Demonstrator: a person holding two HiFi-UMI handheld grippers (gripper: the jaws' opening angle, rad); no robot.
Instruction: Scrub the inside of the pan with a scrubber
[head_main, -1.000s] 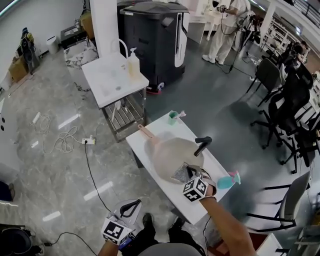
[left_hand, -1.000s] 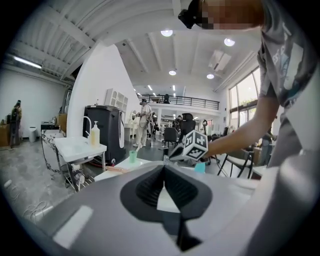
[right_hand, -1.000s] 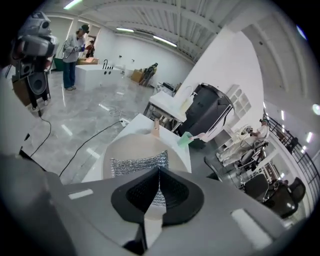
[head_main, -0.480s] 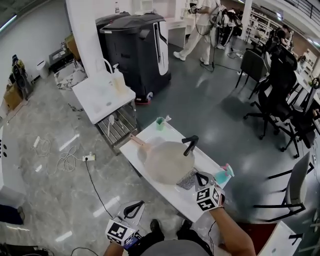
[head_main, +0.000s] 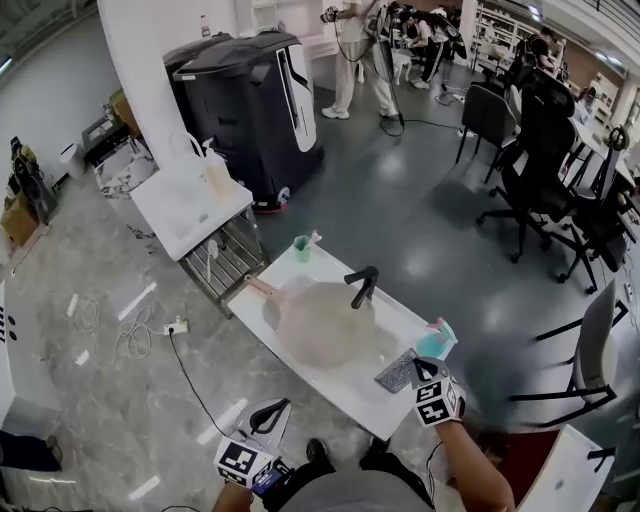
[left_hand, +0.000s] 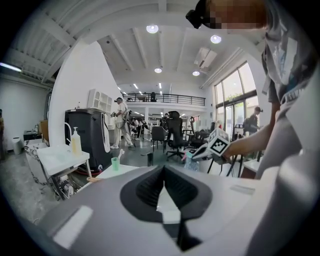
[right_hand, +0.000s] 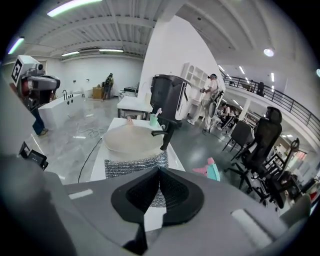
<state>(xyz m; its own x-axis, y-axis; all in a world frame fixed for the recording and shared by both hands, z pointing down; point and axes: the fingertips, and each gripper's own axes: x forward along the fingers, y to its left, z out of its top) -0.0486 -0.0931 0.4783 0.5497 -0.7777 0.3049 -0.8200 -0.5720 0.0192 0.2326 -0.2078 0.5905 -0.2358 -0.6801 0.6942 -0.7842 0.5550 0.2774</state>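
On the white table (head_main: 400, 315) sits the pan (head_main: 325, 322); just beside its rim, the right gripper (head_main: 420, 371) clenches the silver scrubber (head_main: 397, 372). Off the table's near side, the left gripper (head_main: 268, 412) hangs with jaws together, empty

The pan (head_main: 322, 322) sits on the table (head_main: 340, 388), cup (head_main: 301, 248) behind it, scrubber (head_main: 397, 372) to its right.

It was a big open lab hall: glossy grey floor (head_main: 420, 225), black office chairs (head_main: 545, 150) bunched by desks, a tall black machine (head_main: 250, 90), loose cables (head_main: 128, 338), a white-suited person (head_main: 352, 52) working beyond.
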